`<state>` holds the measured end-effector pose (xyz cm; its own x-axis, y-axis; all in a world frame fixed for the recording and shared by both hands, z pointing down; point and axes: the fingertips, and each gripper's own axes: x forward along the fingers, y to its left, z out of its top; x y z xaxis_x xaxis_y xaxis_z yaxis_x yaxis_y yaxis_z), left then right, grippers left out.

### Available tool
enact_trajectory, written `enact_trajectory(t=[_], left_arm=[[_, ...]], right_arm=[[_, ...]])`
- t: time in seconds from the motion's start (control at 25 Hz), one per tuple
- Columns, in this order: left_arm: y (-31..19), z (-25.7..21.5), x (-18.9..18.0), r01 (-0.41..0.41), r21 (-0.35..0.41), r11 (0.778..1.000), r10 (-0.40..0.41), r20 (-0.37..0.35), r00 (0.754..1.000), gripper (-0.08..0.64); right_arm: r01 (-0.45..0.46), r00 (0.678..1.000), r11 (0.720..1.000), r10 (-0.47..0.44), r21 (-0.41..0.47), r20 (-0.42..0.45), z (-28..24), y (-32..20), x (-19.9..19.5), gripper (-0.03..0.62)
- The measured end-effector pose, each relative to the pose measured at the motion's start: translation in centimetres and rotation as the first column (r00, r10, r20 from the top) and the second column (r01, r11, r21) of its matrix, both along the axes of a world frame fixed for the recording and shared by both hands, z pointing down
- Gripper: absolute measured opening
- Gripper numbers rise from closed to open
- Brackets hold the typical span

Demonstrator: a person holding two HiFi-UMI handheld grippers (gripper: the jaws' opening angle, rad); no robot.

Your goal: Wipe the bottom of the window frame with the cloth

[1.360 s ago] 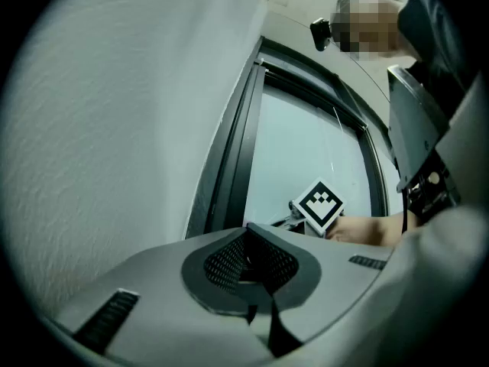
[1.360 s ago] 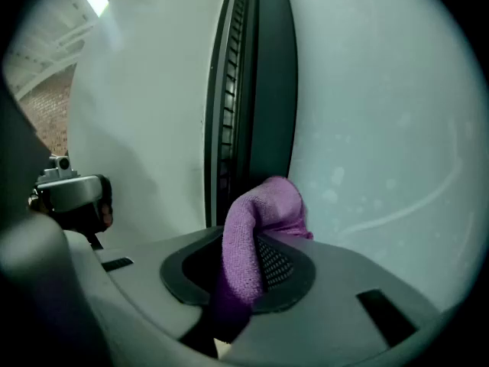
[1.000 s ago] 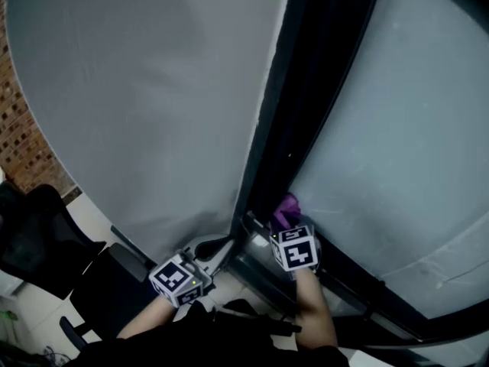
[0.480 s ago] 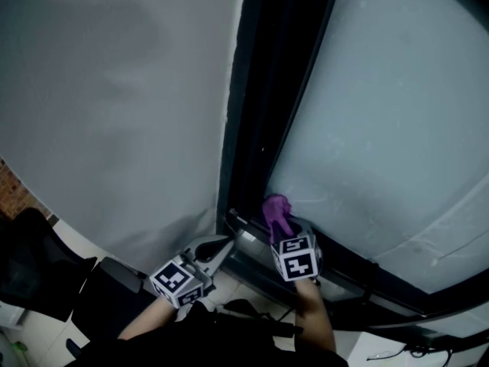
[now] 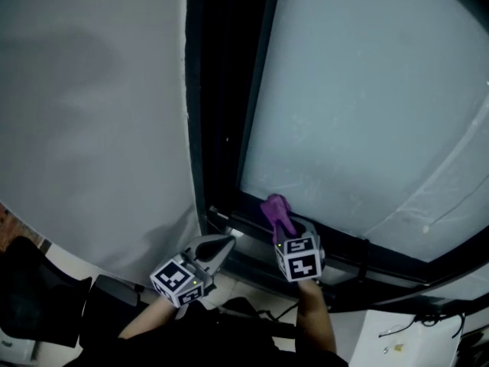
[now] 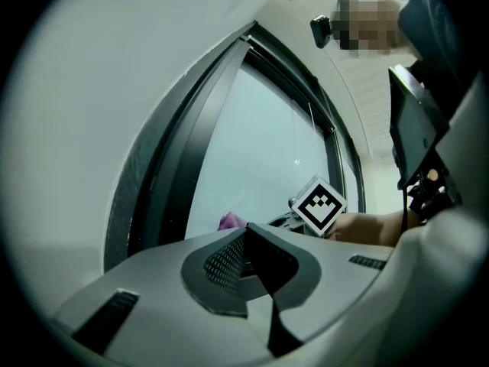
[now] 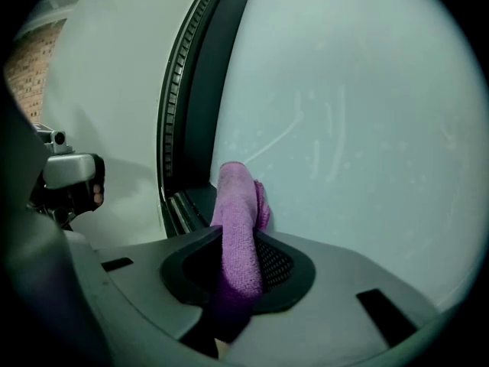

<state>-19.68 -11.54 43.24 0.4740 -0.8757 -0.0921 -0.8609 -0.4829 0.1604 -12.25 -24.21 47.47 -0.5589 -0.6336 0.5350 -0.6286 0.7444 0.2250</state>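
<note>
Your right gripper [image 5: 286, 231] pinches the purple cloth [image 5: 276, 209] at the window frame's [image 5: 397, 270] lower-left corner.
The cloth tip meets the glass there, and bare rail stretches rightward. Your left gripper [image 5: 220, 245] sits left of the frame, jaws together, empty.

Your cloth [image 7: 237, 220] is a purple, fuzzy strip folded lengthwise, clamped upright between the jaws of your right gripper [image 7: 238, 274]. Its free end sticks out past the jaw tips. The dark window frame [image 5: 340, 245] runs just ahead of those tips, and its lower corner sits beside the cloth's end.
</note>
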Motion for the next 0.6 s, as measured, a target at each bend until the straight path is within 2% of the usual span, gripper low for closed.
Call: enact_trajectory(t=[0.16, 0.6], left_arm=[[-0.2, 0.5, 1.3, -0.057, -0.021, 0.998, 0.058, 0.024, 0.998, 0.002], [-0.7, 1.2, 3.1, -0.145, -0.029, 0.989, 0.145, 0.013, 0.989, 0.002]], right_arm=[[-0.059, 0.998, 0.998, 0.059, -0.006, 0.012, 0.1, -0.2, 2.1, 0.081], [-0.182, 0.983, 0.983, 0.182, -0.001, 0.03, 0.0, -0.7, 6.5, 0.081]])
